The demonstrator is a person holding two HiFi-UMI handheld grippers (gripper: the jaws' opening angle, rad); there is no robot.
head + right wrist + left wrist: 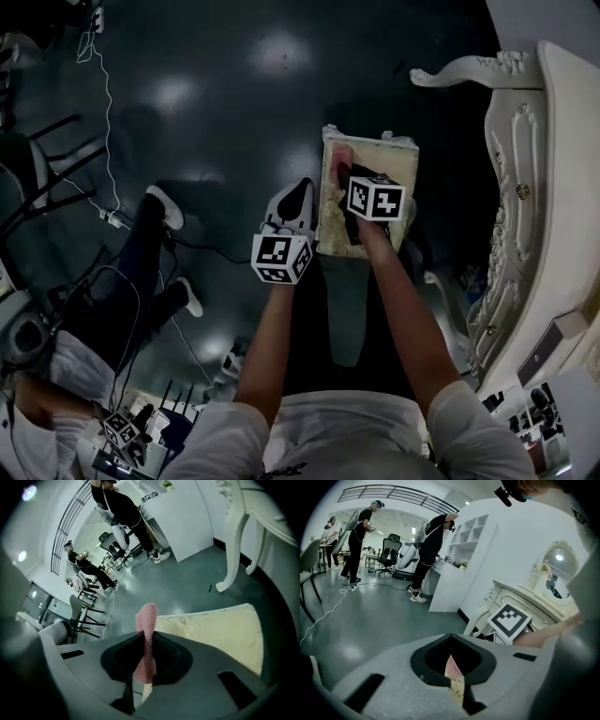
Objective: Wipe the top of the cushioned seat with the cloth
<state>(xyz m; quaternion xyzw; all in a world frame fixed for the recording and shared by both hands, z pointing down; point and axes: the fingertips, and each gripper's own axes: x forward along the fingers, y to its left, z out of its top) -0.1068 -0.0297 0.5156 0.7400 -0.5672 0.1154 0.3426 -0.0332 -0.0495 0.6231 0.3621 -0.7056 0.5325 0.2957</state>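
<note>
Between the jaws of the right gripper (144, 641), closed hard on it, a fold of pink knitted cloth (146, 620), upright and reaching past the tips. Just beyond and to the right, plain only in the right gripper view, the cream top of the cushioned seat (213, 630), with a curved white table leg (233, 541) behind.

Jaws of the left gripper (451, 657) drawn together to a thin seam, with a sliver of pink and patterned cream in it. Impossible to tell whether pinched there or merely seen through.

From the head view alone, the layout: right gripper over the seat, cloth near its far left corner. Left gripper off the seat, just beside its left edge, above the dark floor (234, 94). To the right, an ornate white dressing table (525, 187).

In the gripper views, people (433, 536) standing far back across the room.
</note>
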